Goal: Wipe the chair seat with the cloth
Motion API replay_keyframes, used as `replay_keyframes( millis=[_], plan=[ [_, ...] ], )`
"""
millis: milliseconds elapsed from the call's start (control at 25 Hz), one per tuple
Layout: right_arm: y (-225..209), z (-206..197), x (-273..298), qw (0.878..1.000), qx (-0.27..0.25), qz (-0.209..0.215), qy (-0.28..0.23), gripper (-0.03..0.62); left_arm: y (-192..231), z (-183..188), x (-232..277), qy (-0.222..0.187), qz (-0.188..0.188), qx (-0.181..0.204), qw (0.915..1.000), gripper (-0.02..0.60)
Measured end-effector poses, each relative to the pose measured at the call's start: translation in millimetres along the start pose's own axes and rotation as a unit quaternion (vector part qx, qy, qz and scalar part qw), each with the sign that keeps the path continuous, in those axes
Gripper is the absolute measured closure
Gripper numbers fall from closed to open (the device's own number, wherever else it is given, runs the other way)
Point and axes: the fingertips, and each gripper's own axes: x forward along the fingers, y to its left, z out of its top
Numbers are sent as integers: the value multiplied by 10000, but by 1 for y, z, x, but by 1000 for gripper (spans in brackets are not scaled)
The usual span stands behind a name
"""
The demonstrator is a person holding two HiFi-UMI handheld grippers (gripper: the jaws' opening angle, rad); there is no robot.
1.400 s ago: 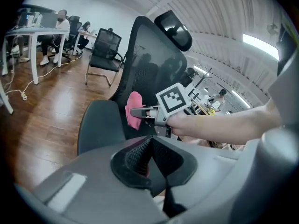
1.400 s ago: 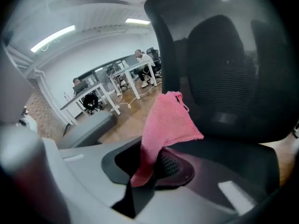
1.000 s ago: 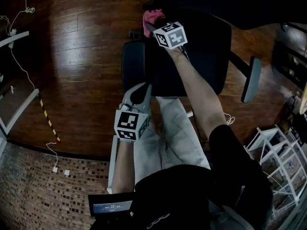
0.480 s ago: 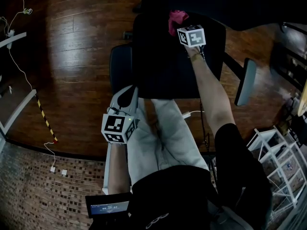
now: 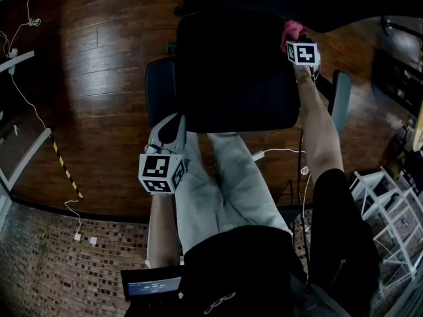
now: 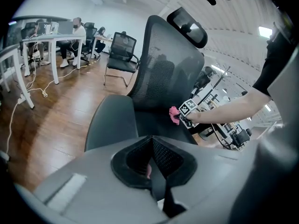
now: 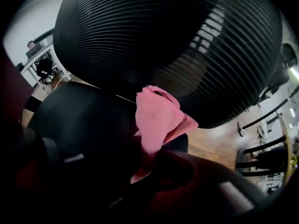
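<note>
The black chair seat (image 5: 234,71) fills the top middle of the head view. At its far right corner my right gripper (image 5: 295,39) is shut on a bunched pink cloth (image 5: 291,29), which rests against the seat's back edge. In the right gripper view the cloth (image 7: 156,118) sticks up out of the dark jaws in front of the ribbed backrest (image 7: 177,45). My left gripper (image 5: 173,129) hangs shut and holding nothing at the seat's near left corner. The left gripper view shows the seat (image 6: 154,125), the cloth (image 6: 174,115) and the right gripper (image 6: 187,108) beyond it.
Armrests flank the seat at left (image 5: 160,94) and right (image 5: 340,101). The person's light trouser legs (image 5: 225,183) stand just before the seat. A white wire rack (image 5: 390,203) is at the right and cables (image 5: 26,84) run over the wooden floor. Desks with seated people (image 6: 51,36) lie beyond.
The right gripper has carried the pink cloth along the seat's back edge from the left side to the right corner. The left gripper has stayed nearly in place, drifting slightly left.
</note>
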Motion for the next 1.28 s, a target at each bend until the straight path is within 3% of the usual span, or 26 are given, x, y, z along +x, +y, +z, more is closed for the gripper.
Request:
replay_keyframes(
  millis=[240, 320, 480, 680, 880, 1120, 1280],
  plan=[
    [-56, -19, -29, 9883, -33, -1445, 491, 533, -2, 0, 0, -37, -156, -18, 9999, 588],
    [-52, -28, -31, 9861, 83, -1555, 575, 534, -3, 0, 0, -48, -199, -48, 9998, 588],
    [10, -31, -9, 9940, 204, -918, 561, 533, -2, 2, 0, -77, -239, -67, 9997, 588],
    [96, 3, 6, 9996, 157, -186, 135, 533, -4, 3, 1, -78, -276, -102, 9995, 588],
    [192, 37, 7, 9975, 58, 682, -199, 534, -4, 3, 1, -89, -292, -105, 9995, 588],
    [304, 79, -15, 9832, -333, 1635, -742, 533, -1, 4, 2, -63, -366, -252, 9990, 588],
    [365, 95, -39, 9549, -679, 2670, -1110, 533, -2, 4, 1, -63, -360, -232, 9991, 588]
  ],
)
